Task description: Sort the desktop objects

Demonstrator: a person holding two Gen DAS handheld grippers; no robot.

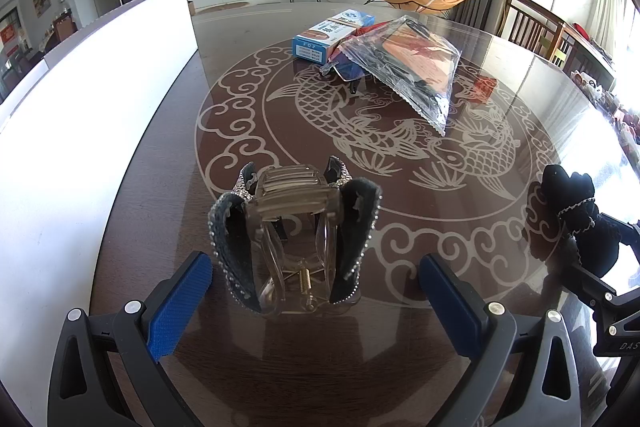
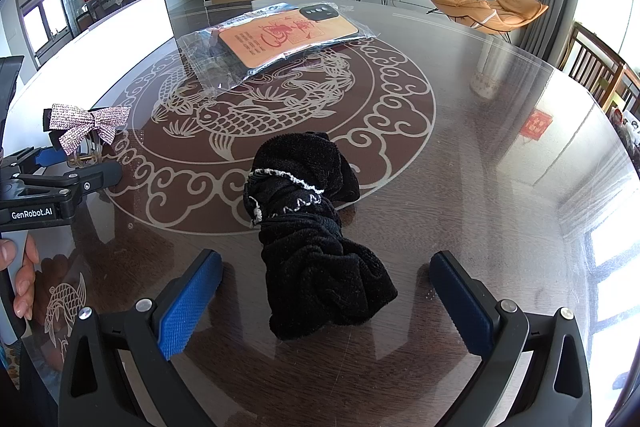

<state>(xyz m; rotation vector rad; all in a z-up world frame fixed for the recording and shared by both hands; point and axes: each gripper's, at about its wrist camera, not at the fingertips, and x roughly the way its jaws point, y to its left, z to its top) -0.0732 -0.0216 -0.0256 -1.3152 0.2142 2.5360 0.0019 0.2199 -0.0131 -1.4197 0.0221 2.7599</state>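
A clear hair claw clip with a rhinestone bow (image 1: pixel 294 239) stands on the glass table between the open fingers of my left gripper (image 1: pixel 316 291); it also shows in the right wrist view (image 2: pixel 86 131). A black scrunchie (image 2: pixel 316 243) lies between the open fingers of my right gripper (image 2: pixel 326 303); it shows at the right edge of the left wrist view (image 1: pixel 580 215). Neither gripper touches its object. A phone case in a clear bag (image 1: pixel 404 67) (image 2: pixel 276 35) and a blue box (image 1: pixel 332 35) lie farther back.
A white board (image 1: pixel 80 115) covers the table's left side. The dark round table (image 2: pixel 480 147) has a fish pattern. Wooden chairs (image 1: pixel 536 27) stand beyond the right edge. The left gripper's body (image 2: pixel 48 187) and a hand are at the left of the right view.
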